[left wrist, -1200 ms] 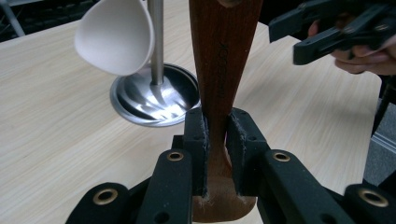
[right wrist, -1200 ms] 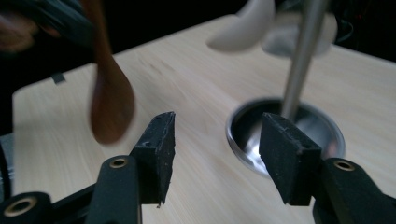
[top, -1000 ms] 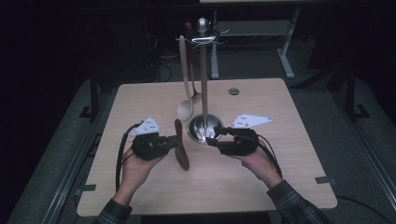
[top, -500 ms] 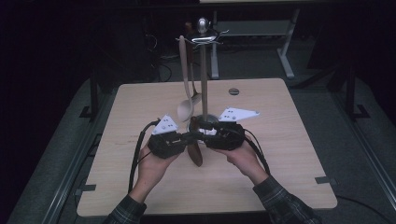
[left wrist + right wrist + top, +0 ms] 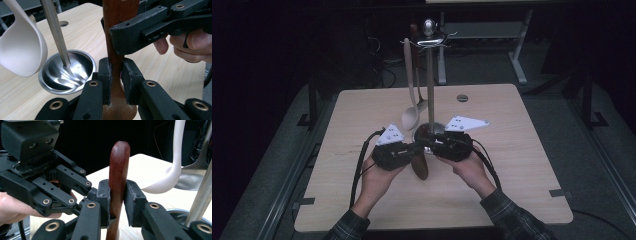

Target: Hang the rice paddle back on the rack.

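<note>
Light wooden table [image 5: 522, 165] with rounded corners, a small round hole [image 5: 462, 98] near the far edge. Beneath and around it, grey carpeted floor [image 5: 592, 150], dimly lit. Black metal rails [image 5: 612, 165] running along both sides on the floor. Behind, legs of a pale desk frame [image 5: 518, 60] and loose cables [image 5: 387, 75] on the ground. Beyond that, darkness, no wall or window to make out. Soft light falling only on the tabletop.
</note>
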A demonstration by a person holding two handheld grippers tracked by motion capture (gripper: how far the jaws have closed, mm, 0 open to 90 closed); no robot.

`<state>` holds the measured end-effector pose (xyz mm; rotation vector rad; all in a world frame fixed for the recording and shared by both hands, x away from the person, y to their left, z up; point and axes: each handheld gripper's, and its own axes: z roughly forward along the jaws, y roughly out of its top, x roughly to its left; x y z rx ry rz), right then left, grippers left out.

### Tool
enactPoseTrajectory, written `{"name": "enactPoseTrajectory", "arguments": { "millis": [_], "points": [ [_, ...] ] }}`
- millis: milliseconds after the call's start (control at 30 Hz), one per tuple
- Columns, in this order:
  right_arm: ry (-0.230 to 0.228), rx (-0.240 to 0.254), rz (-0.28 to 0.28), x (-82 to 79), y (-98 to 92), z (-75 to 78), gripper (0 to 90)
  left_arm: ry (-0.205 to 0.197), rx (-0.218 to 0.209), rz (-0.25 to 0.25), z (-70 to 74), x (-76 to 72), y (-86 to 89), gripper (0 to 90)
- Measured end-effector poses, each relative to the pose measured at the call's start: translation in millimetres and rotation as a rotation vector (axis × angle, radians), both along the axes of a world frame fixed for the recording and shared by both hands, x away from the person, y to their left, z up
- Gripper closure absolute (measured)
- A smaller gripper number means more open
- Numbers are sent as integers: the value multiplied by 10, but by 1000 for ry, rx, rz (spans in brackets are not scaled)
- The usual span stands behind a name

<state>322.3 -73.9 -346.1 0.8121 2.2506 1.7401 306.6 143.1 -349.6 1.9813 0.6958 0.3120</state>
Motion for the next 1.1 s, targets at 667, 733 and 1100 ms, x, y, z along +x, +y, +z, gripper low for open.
{"name": "enactPoseTrajectory", "arguments": {
  "millis": [667,733,1100],
  "points": [
    [-56,-14,86,94,-153,153,765,108,81,-30,-336,-133,631,450],
    [-60,-18,105,133,-164,207,765,111,99,-35,-416,-149,734,430],
    [-109,6,204,400,-243,657,766,206,115,8,-669,-247,1111,316]
  ]
}}
